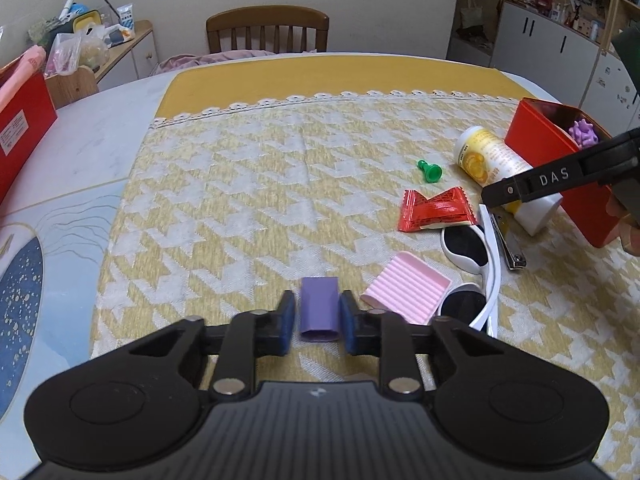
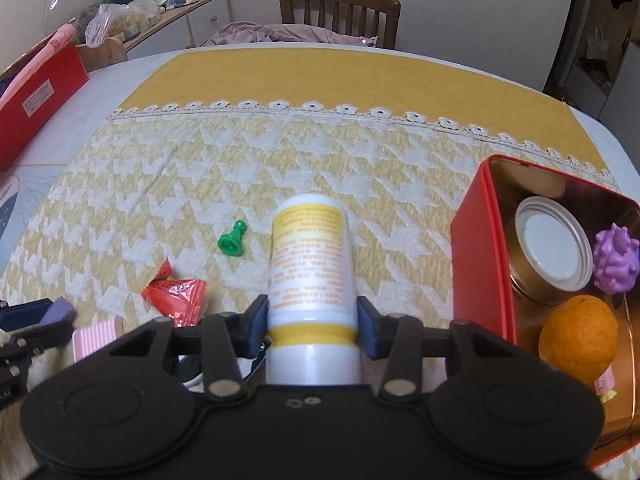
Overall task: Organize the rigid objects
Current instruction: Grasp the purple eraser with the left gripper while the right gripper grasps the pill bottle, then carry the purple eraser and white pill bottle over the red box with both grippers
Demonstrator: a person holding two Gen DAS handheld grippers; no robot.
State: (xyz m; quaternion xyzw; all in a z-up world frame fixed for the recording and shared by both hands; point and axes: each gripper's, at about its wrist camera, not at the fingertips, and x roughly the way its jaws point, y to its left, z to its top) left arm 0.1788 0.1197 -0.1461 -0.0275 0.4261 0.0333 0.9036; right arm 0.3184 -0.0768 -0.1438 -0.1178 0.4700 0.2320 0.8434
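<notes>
A small purple block lies on the yellow houndstooth cloth, and my left gripper is shut on it, a blue pad on each side. A white and yellow bottle lies on its side with its cap toward the camera; my right gripper is shut on it near the cap. The left wrist view shows the same bottle under a black finger of the right gripper. To the right stands an open red tin holding a round lidded can, a purple spiky toy and an orange.
Loose on the cloth lie a green pawn, a red candy wrapper, a pink ridged tray, white sunglasses and a nail clipper. A red box sits at the table's left edge; a wooden chair stands behind.
</notes>
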